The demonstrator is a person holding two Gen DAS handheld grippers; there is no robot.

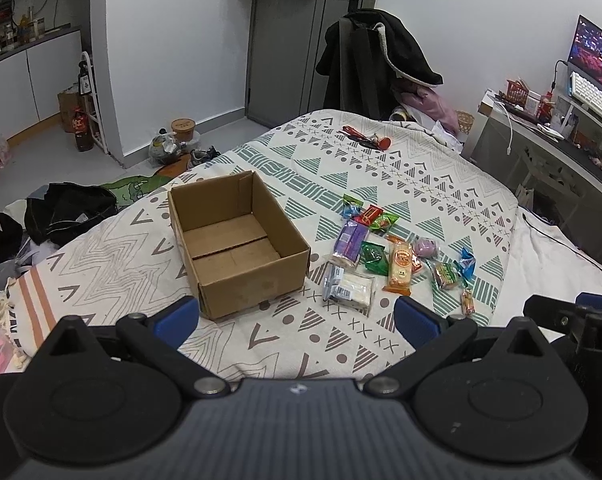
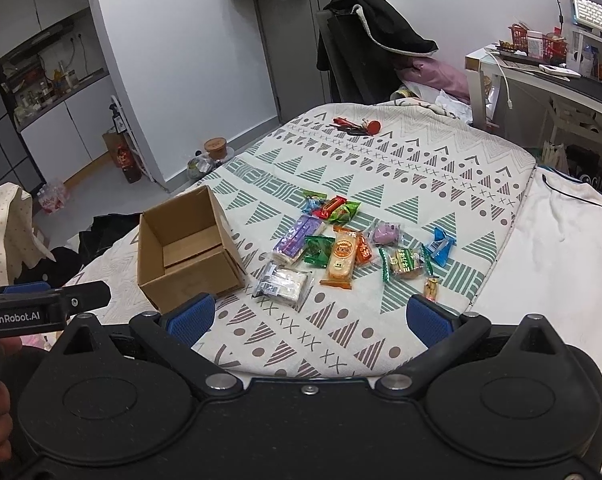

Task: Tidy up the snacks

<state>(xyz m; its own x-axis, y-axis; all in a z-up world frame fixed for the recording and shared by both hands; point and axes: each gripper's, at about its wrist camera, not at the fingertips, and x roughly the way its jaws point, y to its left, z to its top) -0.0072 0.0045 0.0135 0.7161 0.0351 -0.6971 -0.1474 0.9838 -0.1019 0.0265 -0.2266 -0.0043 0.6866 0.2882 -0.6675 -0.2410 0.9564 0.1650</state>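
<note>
An empty open cardboard box point(image 1: 237, 256) point(image 2: 189, 248) stands on the patterned bedspread. To its right lie several wrapped snacks: a white pack point(image 1: 351, 286) point(image 2: 285, 282), a purple pack point(image 1: 351, 240) point(image 2: 297, 238), an orange cake pack point(image 1: 399, 266) point(image 2: 341, 260), green, red and blue sweets. My left gripper point(image 1: 297, 320) is open and empty, hovering before the box and snacks. My right gripper point(image 2: 311, 318) is open and empty, hovering near the white pack. The left gripper also shows at the left edge of the right wrist view point(image 2: 41, 300).
The bedspread point(image 1: 381, 168) covers the bed; a white sheet point(image 2: 561, 260) lies to the right. Red items point(image 1: 365, 136) lie at the far end. A chair with a black coat point(image 1: 373, 60) and a desk point(image 2: 541, 76) stand beyond. Clothes lie on the floor point(image 1: 69, 208) at left.
</note>
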